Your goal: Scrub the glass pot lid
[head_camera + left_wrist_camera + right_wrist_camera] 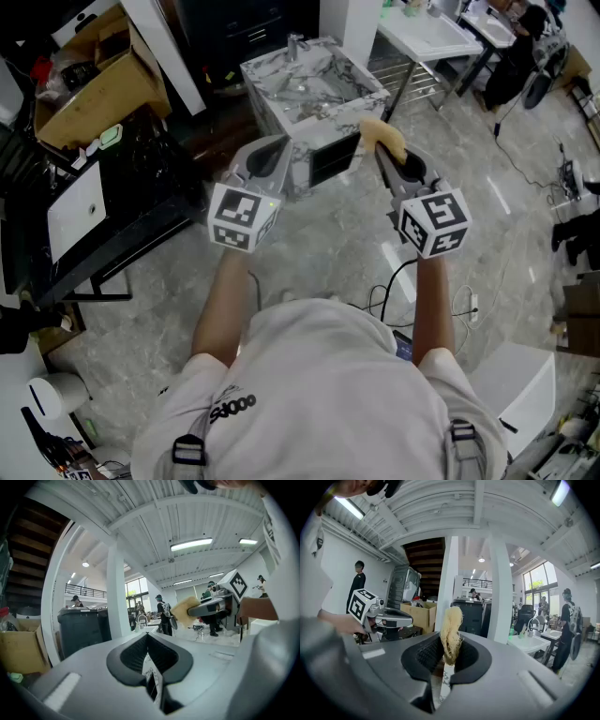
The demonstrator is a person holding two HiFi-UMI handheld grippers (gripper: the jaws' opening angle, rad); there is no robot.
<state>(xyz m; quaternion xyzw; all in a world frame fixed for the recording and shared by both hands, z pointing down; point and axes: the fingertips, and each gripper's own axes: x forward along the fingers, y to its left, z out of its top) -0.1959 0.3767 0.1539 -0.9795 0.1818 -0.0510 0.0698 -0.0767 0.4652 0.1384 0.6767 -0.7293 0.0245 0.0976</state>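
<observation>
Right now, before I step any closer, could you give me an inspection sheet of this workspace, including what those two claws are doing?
Surface: marble-patterned sink unit with a faucet, ahead of the person.
Job's things: yellow sponge in hand; the glass pot lid cannot be made out in any view.
Clutter: cardboard box of odds and ends at the left.
Grippers: left claw shut, nothing in it; right claw shut on the sponge; both raised in front of the person.
Cables: black cable on the floor by the person's right side.
Surroundings: white table beyond the sink; grey stone floor.
</observation>
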